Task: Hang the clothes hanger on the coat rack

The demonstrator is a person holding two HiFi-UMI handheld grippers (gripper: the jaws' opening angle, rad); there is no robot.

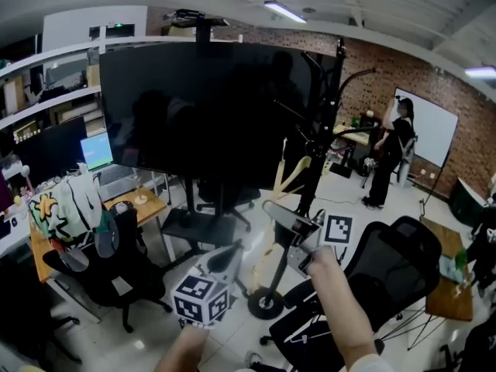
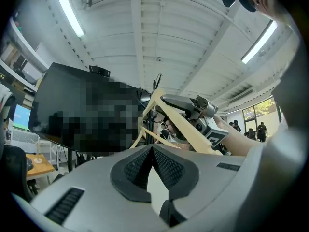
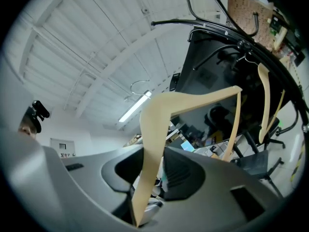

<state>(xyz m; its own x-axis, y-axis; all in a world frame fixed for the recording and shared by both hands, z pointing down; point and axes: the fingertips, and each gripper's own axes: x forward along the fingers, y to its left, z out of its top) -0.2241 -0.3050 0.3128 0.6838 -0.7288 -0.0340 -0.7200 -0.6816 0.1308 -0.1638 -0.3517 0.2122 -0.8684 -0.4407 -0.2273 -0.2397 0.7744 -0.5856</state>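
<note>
My right gripper (image 1: 273, 208) (image 3: 152, 173) is shut on one arm of a pale wooden clothes hanger (image 1: 269, 263) (image 3: 193, 103), which rises slantwise out of its jaws. The left gripper view shows the same hanger (image 2: 159, 100) with the right gripper (image 2: 181, 103) clamped on it. Just beyond stands the black coat rack (image 1: 319, 153) (image 3: 227, 30), its curved hooks above the held hanger. Another wooden hanger (image 3: 264, 100) hangs on the rack. My left gripper (image 1: 229, 256) (image 2: 153, 151) sits lower left of the right one, shut, with nothing between its pads.
A large black screen on a stand (image 1: 209, 107) fills the space left of the rack. A black mesh chair (image 1: 387, 270) is at my right and another chair (image 1: 108, 262) at the left by a wooden desk (image 1: 139, 204). A person (image 1: 391, 157) stands far back near a whiteboard (image 1: 430, 126).
</note>
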